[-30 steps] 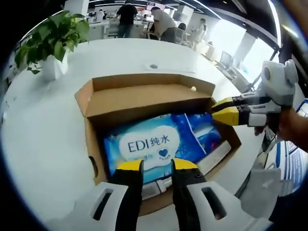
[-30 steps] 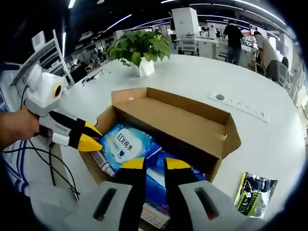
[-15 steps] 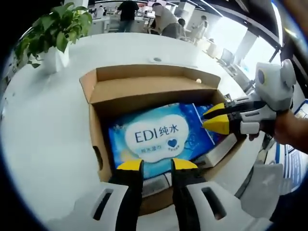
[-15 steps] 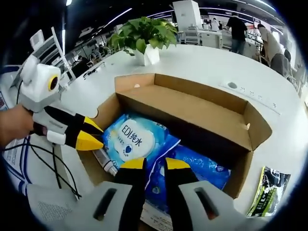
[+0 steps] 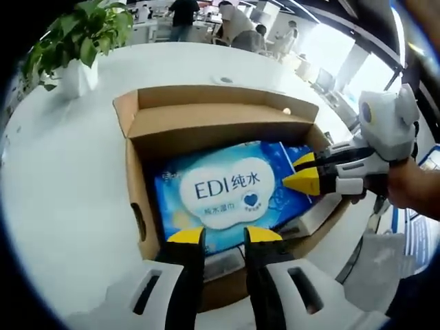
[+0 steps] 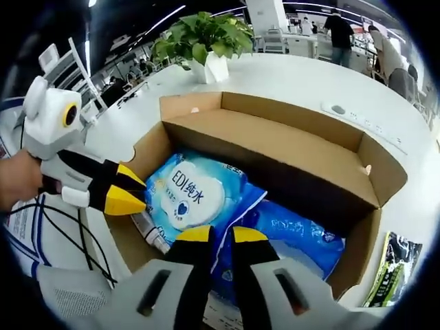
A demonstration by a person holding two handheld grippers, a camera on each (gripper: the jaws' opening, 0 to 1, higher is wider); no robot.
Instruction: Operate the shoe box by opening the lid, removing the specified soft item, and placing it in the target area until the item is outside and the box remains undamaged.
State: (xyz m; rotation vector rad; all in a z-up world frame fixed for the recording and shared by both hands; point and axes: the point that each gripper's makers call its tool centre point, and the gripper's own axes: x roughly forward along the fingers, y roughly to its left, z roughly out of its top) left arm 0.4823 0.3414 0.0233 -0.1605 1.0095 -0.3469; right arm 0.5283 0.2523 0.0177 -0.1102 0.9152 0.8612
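Observation:
An open brown shoe box (image 5: pixel 141 206) (image 6: pixel 275 141) lies on the white table, its lid folded back. Inside it lies a soft blue wipes pack with a white "EDI" label (image 5: pixel 227 192) (image 6: pixel 185 196). My left gripper (image 5: pixel 225 237) hovers at the box's near wall, its jaws a narrow gap apart with nothing between them; it also enters the right gripper view (image 6: pixel 124 192) at the pack's left end. My right gripper (image 6: pixel 221 235) is low over the pack's near edge, jaws slightly apart, and enters the left gripper view (image 5: pixel 302 175) at the pack's right end.
A second blue pack (image 6: pixel 295 237), a small tube (image 6: pixel 148 234) and a white card (image 5: pixel 313 216) also lie in the box. A potted plant (image 5: pixel 75 41) (image 6: pixel 203 41) stands behind it. A dark packet (image 6: pixel 388 275) lies on the table. People stand at far desks.
Both views have closed in on the box. The right gripper has come down from the box's right rim to the right end of the wipes pack.

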